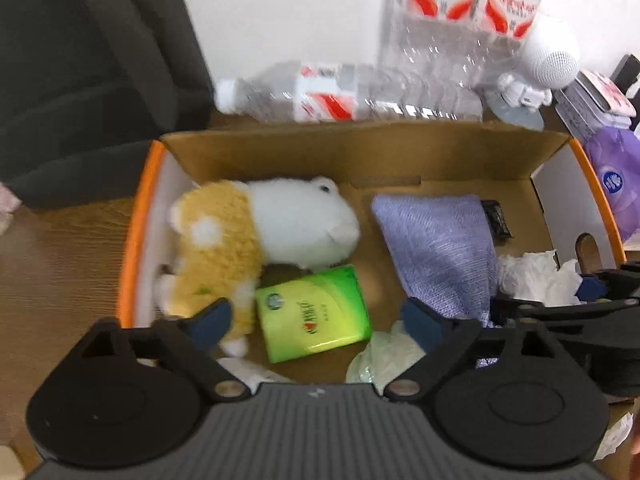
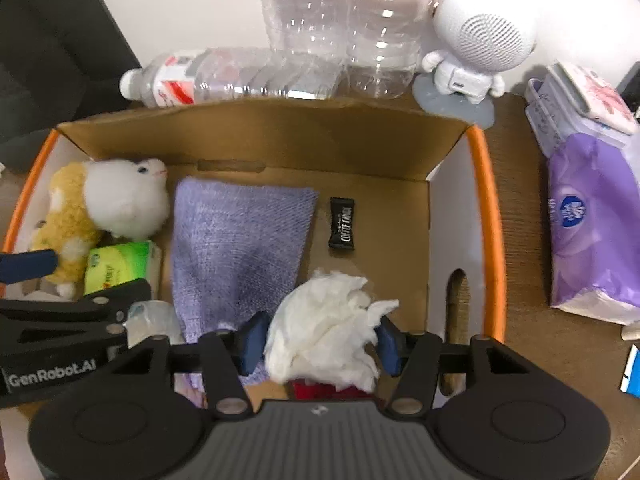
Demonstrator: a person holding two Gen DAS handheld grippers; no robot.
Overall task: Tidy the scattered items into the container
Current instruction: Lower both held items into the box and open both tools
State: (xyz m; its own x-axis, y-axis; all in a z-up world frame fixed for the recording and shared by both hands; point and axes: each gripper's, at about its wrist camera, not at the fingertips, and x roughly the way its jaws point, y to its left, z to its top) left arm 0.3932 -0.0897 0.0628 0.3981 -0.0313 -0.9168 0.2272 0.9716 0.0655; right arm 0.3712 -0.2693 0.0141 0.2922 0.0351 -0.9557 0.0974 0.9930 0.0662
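Note:
An orange-rimmed cardboard box [image 1: 360, 148] [image 2: 280, 136] holds a yellow and white plush toy [image 1: 260, 232], a green tissue pack [image 1: 312, 312], a purple cloth [image 2: 240, 248], a black candy sachet [image 2: 342, 222] and a clear wrapper [image 1: 380, 356]. My left gripper [image 1: 316, 320] hangs open over the box. The green pack lies between its wide-spread fingers, untouched. My right gripper [image 2: 320, 344] is open around a crumpled white tissue [image 2: 324, 328] that rests near the box's front. Its blue pads [image 2: 250, 344] stand just beside the tissue.
Behind the box a water bottle [image 2: 224, 76] lies on its side, with two upright bottles [image 2: 344, 32] behind it. A white astronaut speaker [image 2: 476, 48] stands at the back right. A purple tissue pack [image 2: 592, 220] lies on the wooden table [image 2: 520, 200] to the right.

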